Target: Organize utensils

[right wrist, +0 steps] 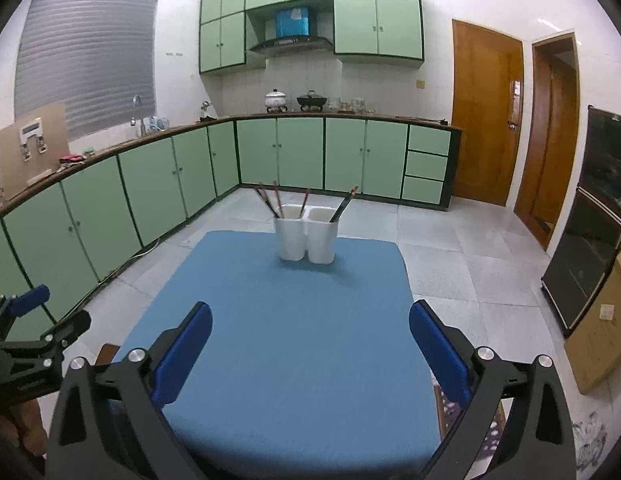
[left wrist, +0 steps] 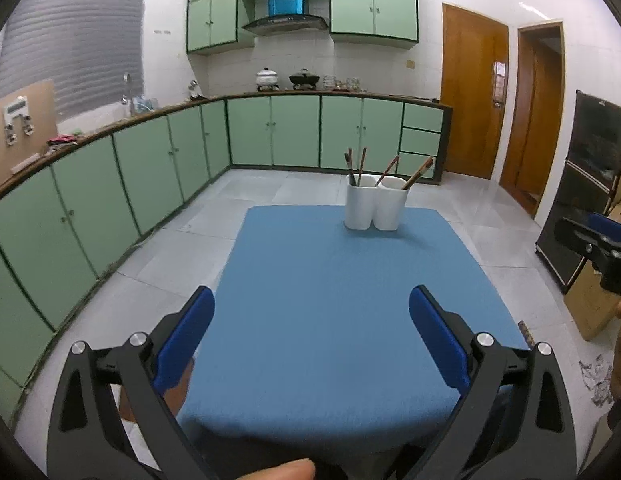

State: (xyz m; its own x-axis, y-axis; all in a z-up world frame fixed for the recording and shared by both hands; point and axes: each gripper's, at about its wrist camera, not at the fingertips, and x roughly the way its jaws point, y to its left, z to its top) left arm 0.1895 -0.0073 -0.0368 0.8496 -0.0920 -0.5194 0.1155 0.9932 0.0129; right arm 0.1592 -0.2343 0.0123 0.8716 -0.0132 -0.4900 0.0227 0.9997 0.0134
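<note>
A white two-compartment holder [left wrist: 375, 205] stands at the far edge of the blue-covered table [left wrist: 330, 300]; it also shows in the right wrist view [right wrist: 306, 236]. Several dark chopsticks [left wrist: 360, 166] stand in it, spread over both compartments, as the chopsticks [right wrist: 270, 200] in the right wrist view show too. My left gripper [left wrist: 311, 300] is open and empty over the table's near part. My right gripper [right wrist: 310, 316] is open and empty, also over the near part. Each gripper shows at the edge of the other's view: right gripper [left wrist: 598, 248], left gripper [right wrist: 34, 320].
Green kitchen cabinets [left wrist: 150, 176] run along the left and back walls. Pots [left wrist: 266, 77] sit on the far counter. Wooden doors [left wrist: 472, 92] and a dark cabinet [right wrist: 602, 216] stand at the right, with cardboard boxes [right wrist: 602, 340] on the tiled floor.
</note>
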